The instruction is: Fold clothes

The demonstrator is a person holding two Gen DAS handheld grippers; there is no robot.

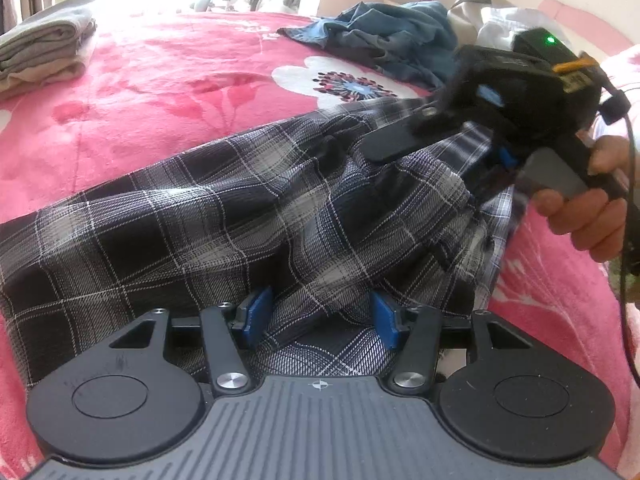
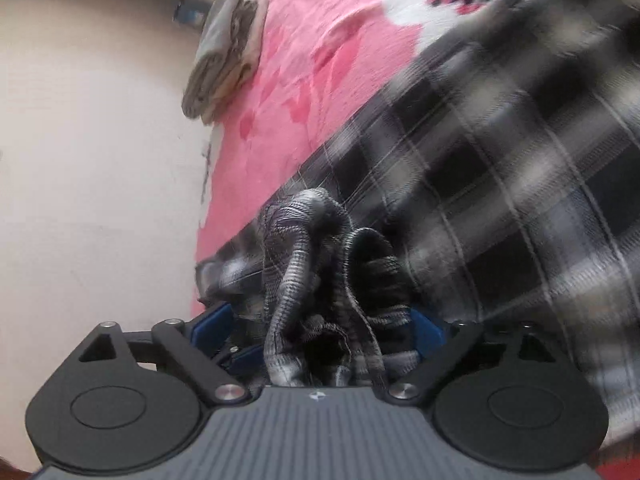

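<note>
A: Where is the shirt (image 1: 224,216) seen?

B: It is spread across the pink blanket (image 1: 152,92) on the bed, plaid in black, grey and white, with a bunched part raised at the right.

A: And the left tool (image 1: 320,318)?

B: Its blue pads (image 1: 256,314) are set apart, with plaid cloth lying between them; whether that cloth is pinched cannot be told.

A: The right tool (image 2: 320,334)?

B: A twisted bundle of the shirt (image 2: 320,264) is gripped between its blue pads (image 2: 212,326) (the picture is blurred). The tool itself is held by a hand (image 1: 588,208).

A: Anything else?

B: Folded grey clothes (image 1: 44,52) are stacked near the bed's far edge, and a blue heap (image 1: 384,40) lies beyond the shirt
</note>
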